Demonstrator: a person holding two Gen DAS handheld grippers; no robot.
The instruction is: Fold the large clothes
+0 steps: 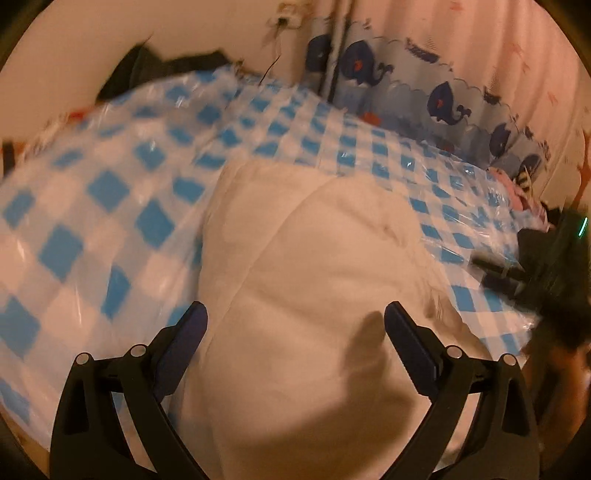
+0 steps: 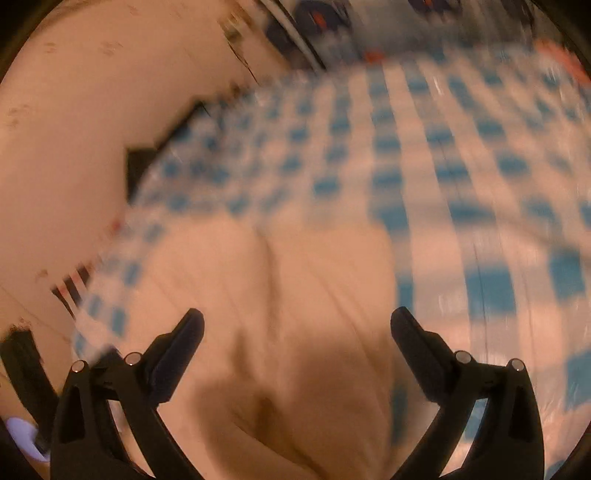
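A blue-and-white checked plastic cover (image 1: 110,192) spreads beneath a whale-print curtain (image 1: 443,96) and pale wall (image 1: 110,33).

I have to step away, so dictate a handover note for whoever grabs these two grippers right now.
Left gripper: open, empty, over the white garment.
Right gripper: open, empty, over the same garment; its view is blurred.
The garment lies bunched on the blue checked plastic cover, near the whale-print curtain.
Done: the garment looks partly gathered, though no neat fold shows.
Left: probably grip an edge with each gripper, spread it, and fold.
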